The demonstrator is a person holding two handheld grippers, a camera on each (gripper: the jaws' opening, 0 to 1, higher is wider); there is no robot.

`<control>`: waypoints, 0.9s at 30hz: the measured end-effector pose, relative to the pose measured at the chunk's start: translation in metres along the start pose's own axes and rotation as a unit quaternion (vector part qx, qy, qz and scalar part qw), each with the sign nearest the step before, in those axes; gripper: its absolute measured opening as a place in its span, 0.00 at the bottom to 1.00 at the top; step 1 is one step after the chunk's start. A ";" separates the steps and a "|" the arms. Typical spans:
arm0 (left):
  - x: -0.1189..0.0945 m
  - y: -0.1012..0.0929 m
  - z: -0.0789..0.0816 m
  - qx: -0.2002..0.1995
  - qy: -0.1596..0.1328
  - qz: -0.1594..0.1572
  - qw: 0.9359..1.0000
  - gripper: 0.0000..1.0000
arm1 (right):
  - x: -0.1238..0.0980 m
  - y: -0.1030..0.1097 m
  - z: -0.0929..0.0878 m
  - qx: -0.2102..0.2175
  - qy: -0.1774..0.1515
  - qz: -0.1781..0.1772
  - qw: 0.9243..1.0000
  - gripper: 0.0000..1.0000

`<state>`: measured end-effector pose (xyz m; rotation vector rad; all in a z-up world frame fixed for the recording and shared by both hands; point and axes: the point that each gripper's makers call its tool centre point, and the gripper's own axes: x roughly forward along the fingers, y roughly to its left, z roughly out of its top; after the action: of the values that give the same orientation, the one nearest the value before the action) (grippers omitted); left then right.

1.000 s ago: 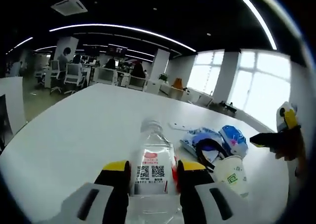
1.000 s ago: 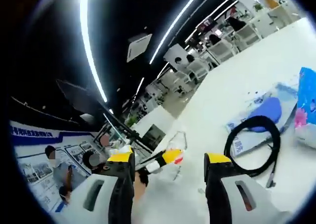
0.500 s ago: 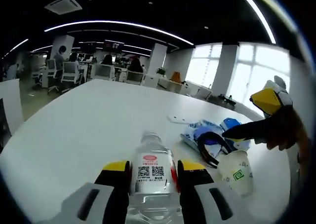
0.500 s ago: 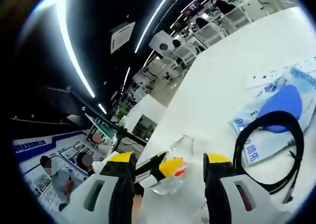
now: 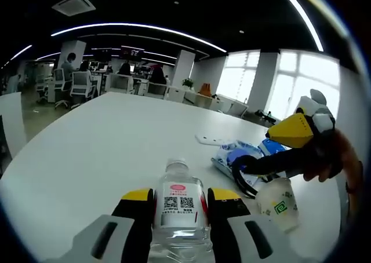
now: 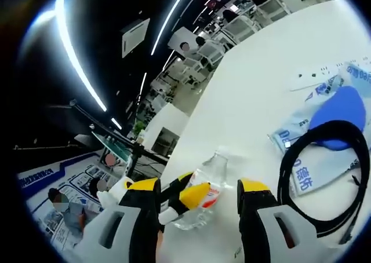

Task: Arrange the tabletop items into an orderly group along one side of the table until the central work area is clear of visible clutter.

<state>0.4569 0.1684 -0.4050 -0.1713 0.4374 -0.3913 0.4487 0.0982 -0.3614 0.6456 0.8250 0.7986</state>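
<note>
Left tongs (image 5: 179,208) clamped on water bottle (image 5: 179,214)
Bottle lies on white table (image 5: 104,141) between the jaws; right tongs (image 6: 197,202) spread apart, beside black cable (image 6: 324,176)

White worktop (image 5: 116,135) with items grouped toward one side.

The worktop surface is plain white and glossy. A clear plastic bottle (image 5: 177,208) with a white and red label stands on it. A white paper cup (image 5: 279,200) with a green mark rests near the bottle. Beside the cup lies a black cable loop (image 6: 322,170) on top of flat blue and white packets (image 6: 324,109). A white power strip (image 6: 316,75) lies flat on the worktop just beyond the packets.
</note>
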 end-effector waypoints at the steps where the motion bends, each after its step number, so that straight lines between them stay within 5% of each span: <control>1: 0.001 0.000 0.000 0.001 0.001 0.000 1.000 0.35 | 0.003 -0.002 0.001 0.003 0.001 -0.003 1.000 0.51; 27: 0.010 -0.003 0.004 0.001 -0.003 -0.005 1.000 0.34 | 0.045 -0.011 0.011 0.009 0.019 -0.062 0.998 0.49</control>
<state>0.4659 0.1621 -0.4040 -0.1734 0.4302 -0.4005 0.4807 0.1265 -0.3813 0.5900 0.8990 0.6941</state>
